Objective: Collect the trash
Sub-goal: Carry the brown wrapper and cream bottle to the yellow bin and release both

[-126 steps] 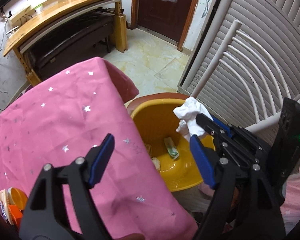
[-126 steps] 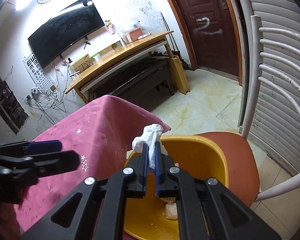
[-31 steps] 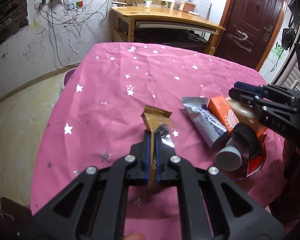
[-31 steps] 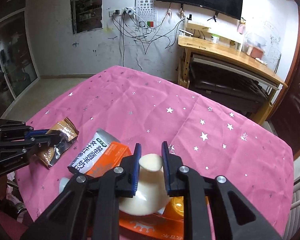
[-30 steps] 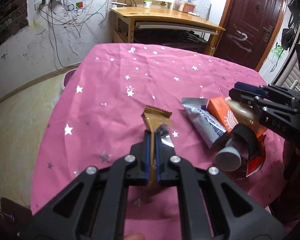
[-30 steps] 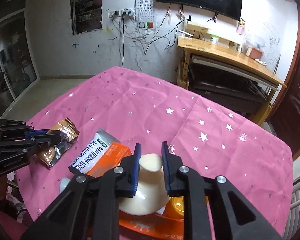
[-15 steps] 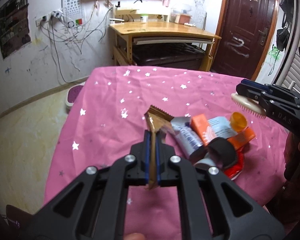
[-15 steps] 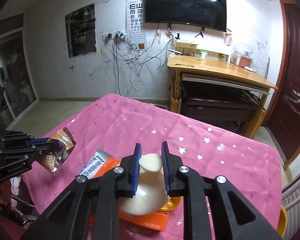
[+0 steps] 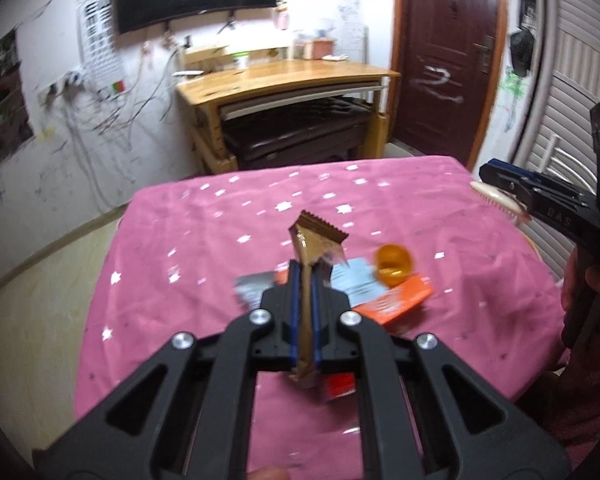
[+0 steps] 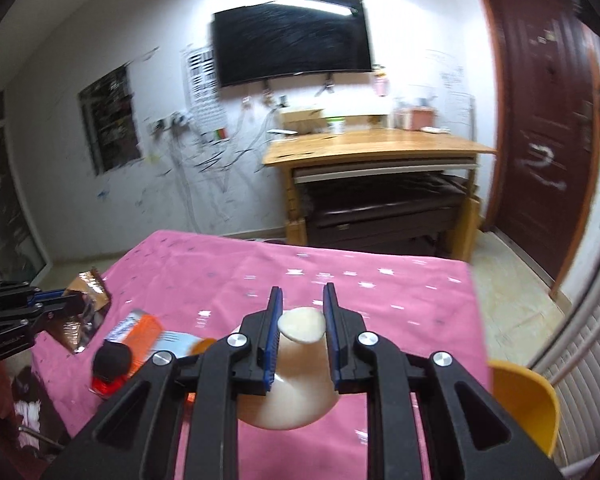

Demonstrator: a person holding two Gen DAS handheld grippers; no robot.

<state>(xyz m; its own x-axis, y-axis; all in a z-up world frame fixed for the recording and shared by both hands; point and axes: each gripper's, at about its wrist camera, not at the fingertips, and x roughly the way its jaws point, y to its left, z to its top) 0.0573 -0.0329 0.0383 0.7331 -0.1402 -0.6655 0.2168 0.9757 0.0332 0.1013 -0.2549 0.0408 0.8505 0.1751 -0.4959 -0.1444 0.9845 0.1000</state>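
My left gripper [image 9: 305, 280] is shut on a brown snack wrapper [image 9: 315, 240] and holds it above the pink star tablecloth [image 9: 204, 240]. My right gripper [image 10: 302, 308] is shut on a cream plastic bottle [image 10: 296, 364], lifted above the table; it shows at the right in the left wrist view [image 9: 500, 196]. An orange box [image 9: 400, 300], a silver tube [image 9: 252, 290], an orange cap [image 9: 394, 265] and a black roll [image 10: 112, 357] lie on the cloth. The yellow bin [image 10: 528, 404] stands at the table's right edge.
A wooden desk [image 10: 372, 152] and dark bench stand behind the table. A brown door [image 10: 540, 128] is at the back right. White slatted shutters [image 9: 572, 120] and a chair back are at the right.
Both grippers have lifted and swung to the right with their loads. The wrapper and the bottle are higher above the cloth, and the yellow bin has come into the right wrist view.
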